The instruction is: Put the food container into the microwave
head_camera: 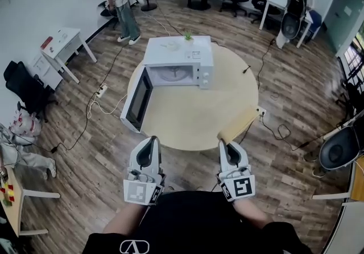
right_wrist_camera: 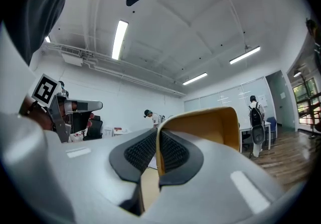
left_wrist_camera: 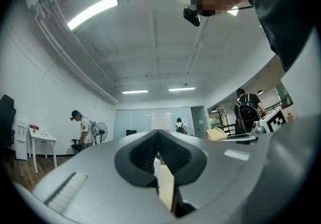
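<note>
Our left gripper (head_camera: 152,140) hangs off the round table's (head_camera: 187,119) near edge, jaws together on nothing. Ahead, the microwave (head_camera: 196,52) sits at the far side with its door (head_camera: 138,99) swung wide left to the table's rim, cavity facing us across bare tabletop. Our right gripper (head_camera: 225,146) pinches one wall of the food container (head_camera: 239,123), tilted over the near right edge.
</note>
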Available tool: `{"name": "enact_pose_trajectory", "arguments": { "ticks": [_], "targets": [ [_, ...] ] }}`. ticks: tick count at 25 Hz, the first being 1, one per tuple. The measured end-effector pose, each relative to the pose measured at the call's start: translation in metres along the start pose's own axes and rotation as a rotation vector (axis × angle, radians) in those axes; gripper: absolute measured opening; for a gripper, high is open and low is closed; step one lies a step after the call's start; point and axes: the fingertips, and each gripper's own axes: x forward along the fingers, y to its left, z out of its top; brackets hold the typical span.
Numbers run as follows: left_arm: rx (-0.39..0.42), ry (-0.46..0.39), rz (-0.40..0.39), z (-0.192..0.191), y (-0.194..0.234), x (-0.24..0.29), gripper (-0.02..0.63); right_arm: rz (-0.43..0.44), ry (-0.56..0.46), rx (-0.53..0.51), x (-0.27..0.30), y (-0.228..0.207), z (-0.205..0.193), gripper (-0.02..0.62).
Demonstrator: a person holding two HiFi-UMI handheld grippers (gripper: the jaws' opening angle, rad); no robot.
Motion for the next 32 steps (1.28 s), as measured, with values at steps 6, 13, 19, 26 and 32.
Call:
{"name": "enact_pose_trajectory", "arguments": {
  "ticks": [6, 13, 19, 26, 32],
  "targets": [
    [0.011, 0.048, 0.032, -0.022, -0.019, 0.003, 0.000, 0.044, 0.022, 0.045, -0.005, -0.017, -0.021, 0.023],
    [0.036, 0.006, 0.029, -0.011, -0.013, 0.019, 0.000, 0.071, 0.021, 0.061, 0.018, -0.022, -0.023, 0.023],
    [0.025, 0.002, 0.013, -0.021, 0.023, 0.040, 0.000, 0.068, 0.034, 0.041, 0.062, -0.010, -0.026, 0.023],
    [-0.026, -0.042, -0.006, -0.034, 0.091, 0.092, 0.000, 0.049, 0.045, -0.034, 0.134, 0.005, -0.014, 0.023],
    [-0.019, -0.024, -0.067, -0.046, 0.143, 0.131, 0.000, 0.027, 0.025, -0.069, 0.201, 0.021, -0.003, 0.023]
  ]
}}
